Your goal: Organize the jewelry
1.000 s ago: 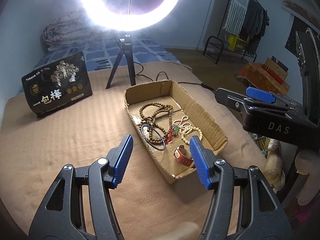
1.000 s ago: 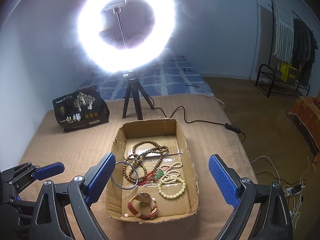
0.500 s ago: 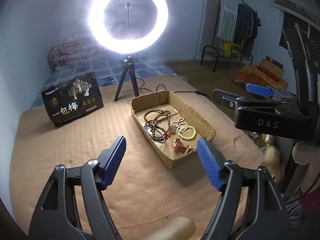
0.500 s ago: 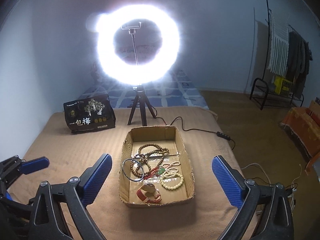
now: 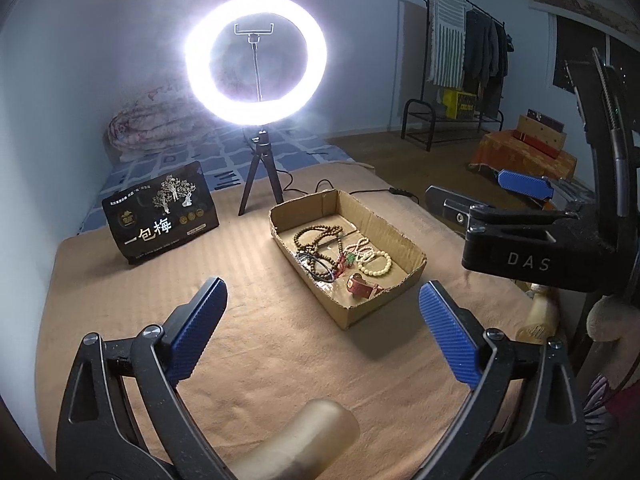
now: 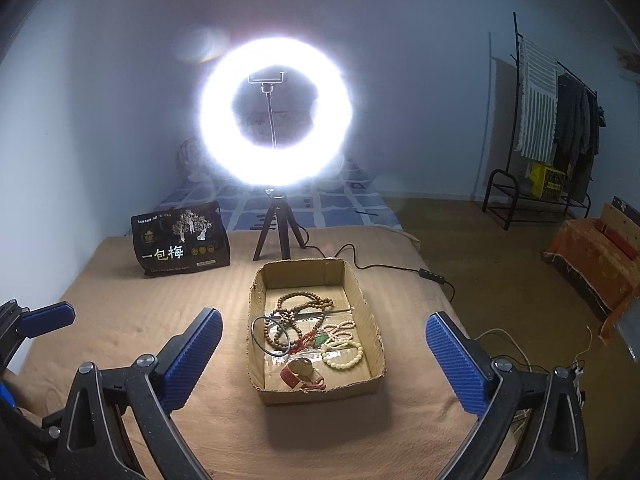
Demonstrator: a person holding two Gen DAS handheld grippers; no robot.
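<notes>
On a tan blanket (image 6: 120, 320) before a ring light (image 6: 276, 112), the jewelry sits heaped in an open box (image 6: 370, 320): wooden beads (image 6: 304, 304), pale bracelets (image 6: 344, 354), a thin bangle (image 6: 274, 336) and a red watch (image 6: 300, 374). Both tools hover short of it, the left tool (image 5: 322, 328) and right tool (image 6: 324, 354) spread wide and empty. A good next pick likely means lowering one tool over a single loose piece at the heap's edge, avoiding tangled strands
</notes>
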